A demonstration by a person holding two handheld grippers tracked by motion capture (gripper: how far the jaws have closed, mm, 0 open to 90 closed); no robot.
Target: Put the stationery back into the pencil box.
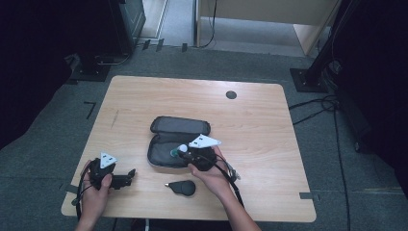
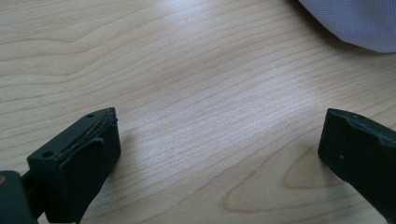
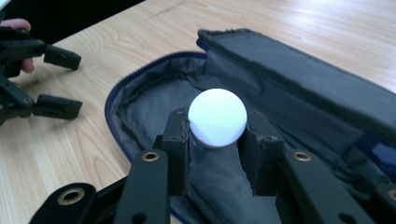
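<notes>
The right hand-held gripper (image 3: 217, 140) was clamped on a small white ball (image 3: 217, 117), one jaw against each side of it, and held it above the open interior of a dark zippered pouch (image 3: 299, 88). In the high view this right hand-held gripper (image 1: 185, 153) sat over the near half of the pouch (image 1: 179, 129), which lay unzipped and folded open near the middle of the table (image 1: 255, 120). The ball (image 1: 182, 148) appeared smooth, round and probably light; such a shape would tend to slip, so a hold across its widest part, as here, seemed the safest. The pouch looked soft and fabric-lined, and its grey interior showed no contents where visible; part of it lay hidden behind the jaws. The left hand-held gripper (image 1: 126, 177) rested low at the table's near left corner with its jaws wide apart and nothing between them. A dark rounded object (image 1: 182, 187) lay on the table just in front of the pouch; its identity could not be determined.
</notes>
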